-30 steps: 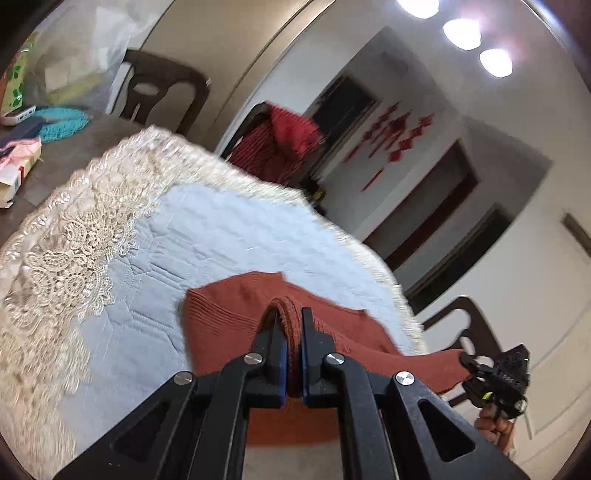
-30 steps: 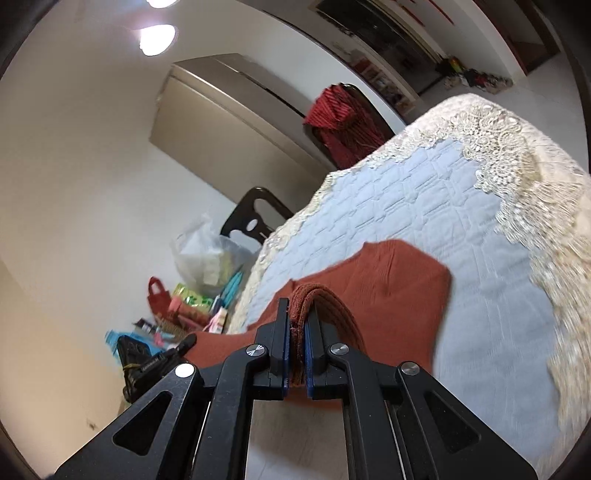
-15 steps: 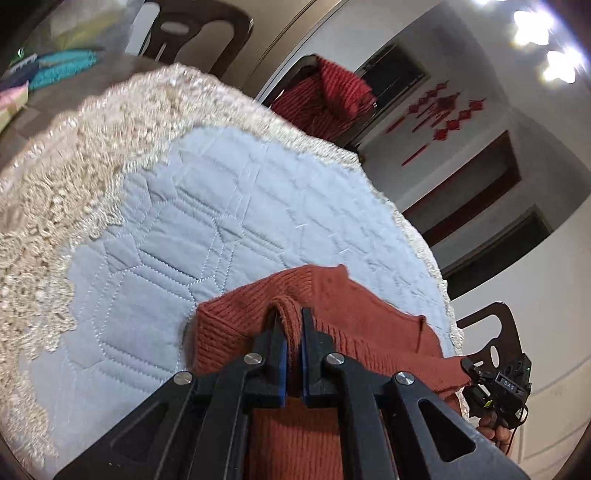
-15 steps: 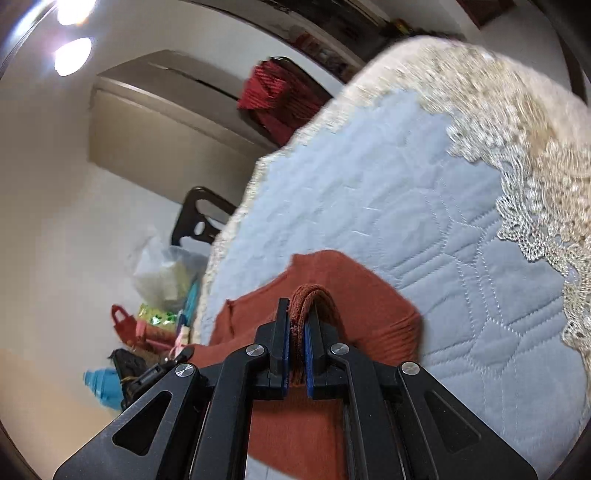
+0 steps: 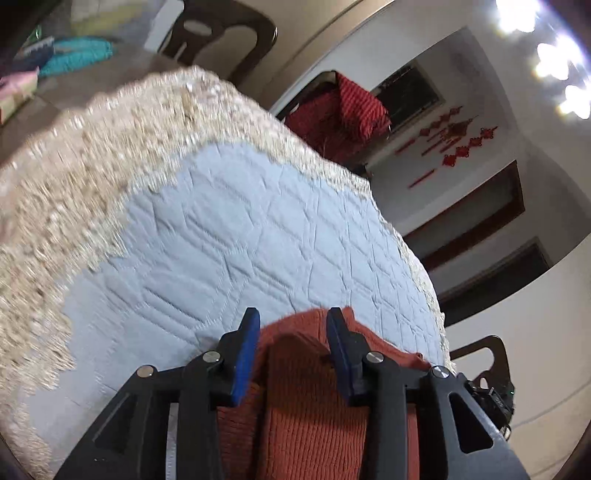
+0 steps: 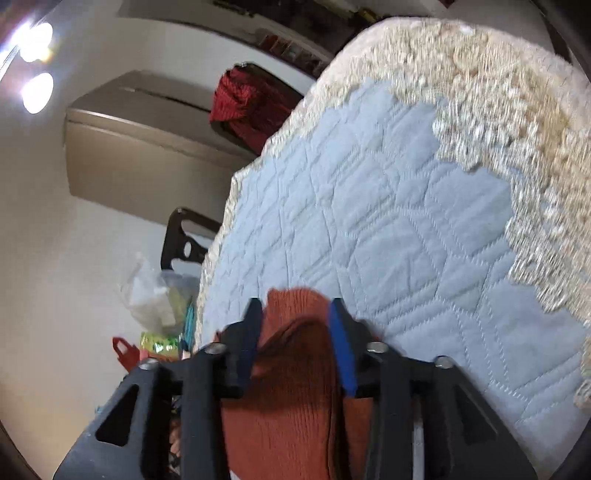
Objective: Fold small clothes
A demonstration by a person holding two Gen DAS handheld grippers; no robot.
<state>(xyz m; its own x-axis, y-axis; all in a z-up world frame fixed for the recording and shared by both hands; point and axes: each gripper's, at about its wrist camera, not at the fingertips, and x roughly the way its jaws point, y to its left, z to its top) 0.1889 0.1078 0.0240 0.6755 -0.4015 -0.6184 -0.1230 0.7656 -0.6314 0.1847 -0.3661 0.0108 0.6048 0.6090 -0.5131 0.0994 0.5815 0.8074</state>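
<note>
A rust-red knit garment (image 5: 306, 398) lies on the pale blue quilted table cover (image 5: 236, 236), at the near edge. My left gripper (image 5: 291, 321) is open, its blue-padded fingers standing apart over the garment's far edge. In the right wrist view the same garment (image 6: 291, 398) lies folded, with a raised fold between the fingers. My right gripper (image 6: 295, 306) is open too, and the cloth lies loose between the jaws. The garment's near part is hidden under both grippers.
The cover has a wide cream lace border (image 5: 74, 184), also in the right wrist view (image 6: 498, 92). Dark chairs (image 5: 221, 33) stand around the table, one draped with a red striped cloth (image 5: 343, 114). Bags and clutter (image 6: 159, 295) sit at the left.
Both grippers were shut on folds of the red garment; now both have opened and let it go. The garment has come down onto the cover nearer me.
</note>
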